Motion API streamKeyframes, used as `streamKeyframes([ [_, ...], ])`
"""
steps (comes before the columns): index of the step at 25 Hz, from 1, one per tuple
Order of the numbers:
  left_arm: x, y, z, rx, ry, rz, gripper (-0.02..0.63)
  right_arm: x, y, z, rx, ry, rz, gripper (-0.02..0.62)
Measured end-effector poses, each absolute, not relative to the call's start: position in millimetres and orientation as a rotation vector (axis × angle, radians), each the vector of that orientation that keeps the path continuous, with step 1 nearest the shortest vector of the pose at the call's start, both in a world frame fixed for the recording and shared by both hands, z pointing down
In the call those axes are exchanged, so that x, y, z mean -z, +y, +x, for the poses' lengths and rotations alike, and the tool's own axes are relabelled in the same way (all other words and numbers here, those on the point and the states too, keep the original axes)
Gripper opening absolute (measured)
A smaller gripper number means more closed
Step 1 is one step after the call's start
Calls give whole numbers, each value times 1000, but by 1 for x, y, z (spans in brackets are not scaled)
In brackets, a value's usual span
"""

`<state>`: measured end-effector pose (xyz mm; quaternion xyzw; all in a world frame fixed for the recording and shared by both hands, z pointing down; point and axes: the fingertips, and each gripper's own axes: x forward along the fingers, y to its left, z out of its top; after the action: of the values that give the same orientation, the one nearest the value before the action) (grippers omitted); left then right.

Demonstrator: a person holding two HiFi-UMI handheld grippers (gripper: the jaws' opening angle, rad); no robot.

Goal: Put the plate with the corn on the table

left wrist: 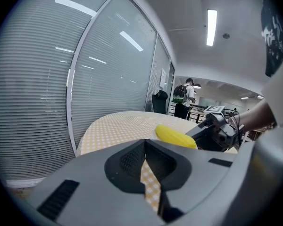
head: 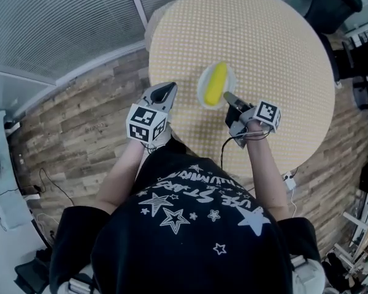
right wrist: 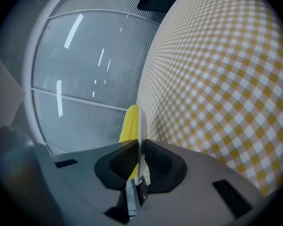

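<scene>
Two grippers, one load. The right gripper (head: 228,98) is clamped on the near rim of the plate (head: 201,92). Its own view shows that rim edge-on, pinched between the pads, with the corn (head: 216,83) lying just beyond the tips. The rim grip makes sense: a thin edge is the only purchase on a shallow plate, and it leaves the cob untouched.

The plate is held level over the table (head: 276,41), left of centre and toward the near side of the checked cloth. The corn lies lengthwise along it. No view shows whether the plate's base touches the cloth.

The left gripper (head: 167,90) has its jaws together with nothing between them; only cloth shows past the tips. It hangs at the table's near-left edge, just left of the plate and apart from it, probably parked clear.

Pose: the right forearm (head: 265,164) reaches forward over the near edge. Its gripper points far-left at the plate, rolled so the jaws bite the rim from above and below. The left forearm (head: 126,170) is tucked in closer, its gripper angled far-right.

Judged stage: set-down, with release not yet made.
</scene>
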<state>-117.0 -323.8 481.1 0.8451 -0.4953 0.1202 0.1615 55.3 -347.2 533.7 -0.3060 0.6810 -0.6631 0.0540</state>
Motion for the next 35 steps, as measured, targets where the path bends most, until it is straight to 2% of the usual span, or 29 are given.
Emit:
streamKeyframes([
  [19, -502, -437, -128, -364, -1340, 2423, 8, -576, -442, 27, 2061, 2118, -986, 40],
  [28, -524, -451, -132, -389, -1292, 2387, 8, -587, -452, 30, 2062, 2074, -1030, 38],
  [35, -531, -453, -136, -398, -1291, 2371, 8, -593, -458, 33, 2024, 2317, -1260, 38],
])
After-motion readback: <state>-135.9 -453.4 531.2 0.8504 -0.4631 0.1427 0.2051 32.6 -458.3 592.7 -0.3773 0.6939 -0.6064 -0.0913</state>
